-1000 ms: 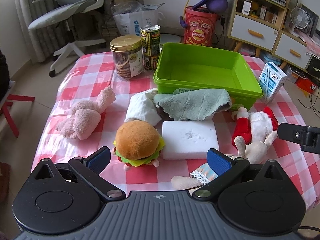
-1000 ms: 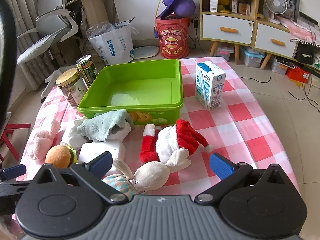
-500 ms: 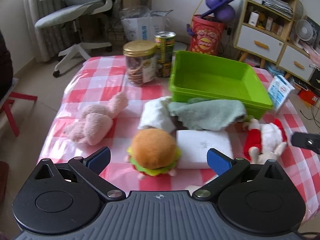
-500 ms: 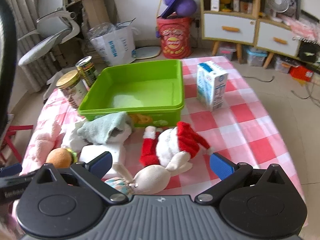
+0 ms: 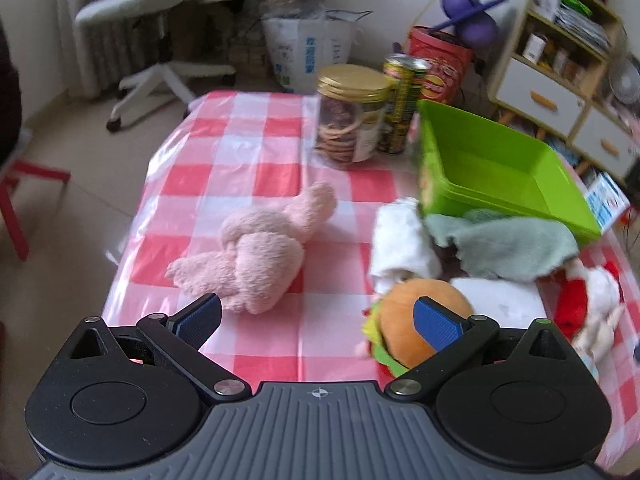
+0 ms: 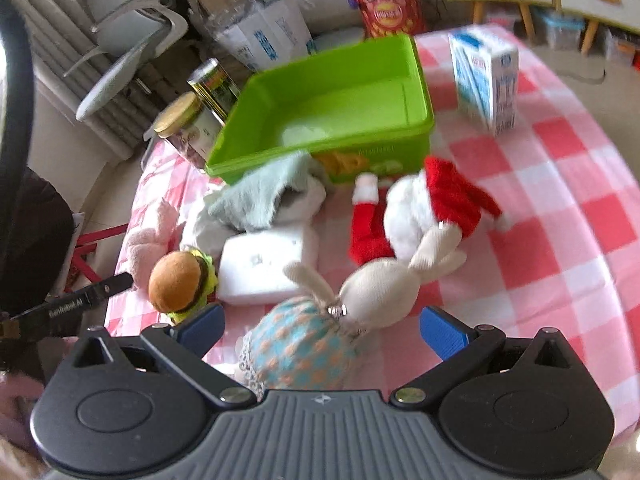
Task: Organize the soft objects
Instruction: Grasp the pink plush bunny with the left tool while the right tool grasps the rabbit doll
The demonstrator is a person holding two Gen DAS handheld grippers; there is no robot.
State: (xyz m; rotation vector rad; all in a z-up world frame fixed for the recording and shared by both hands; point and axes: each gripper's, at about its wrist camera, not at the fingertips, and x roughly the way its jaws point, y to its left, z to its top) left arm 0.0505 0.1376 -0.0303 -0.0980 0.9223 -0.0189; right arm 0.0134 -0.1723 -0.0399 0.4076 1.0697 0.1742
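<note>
My left gripper [image 5: 318, 318] is open and empty above the checked table, just short of the pink plush [image 5: 256, 262]. The burger plush [image 5: 416, 326] lies behind its right finger. My right gripper [image 6: 320, 326] is open and empty, with the cream rabbit doll [image 6: 360, 300] in a blue dress between its fingers. The Santa plush [image 6: 416, 208] lies beyond the rabbit. A white foam block [image 6: 260, 264], a green cloth [image 6: 264, 192] and a white cloth [image 5: 400, 246] lie in front of the empty green bin [image 6: 340, 108].
A biscuit jar [image 5: 352, 118] and a tin can [image 5: 402, 104] stand left of the bin. A milk carton [image 6: 486, 80] stands to its right. The left gripper's body [image 6: 68, 306] shows at the right wrist view's left edge. Chair, bags and shelves stand beyond the table.
The left gripper has swung left, from the burger and foam block towards the pink plush. The right gripper has moved down and closer to the rabbit doll. Both have stayed open.
</note>
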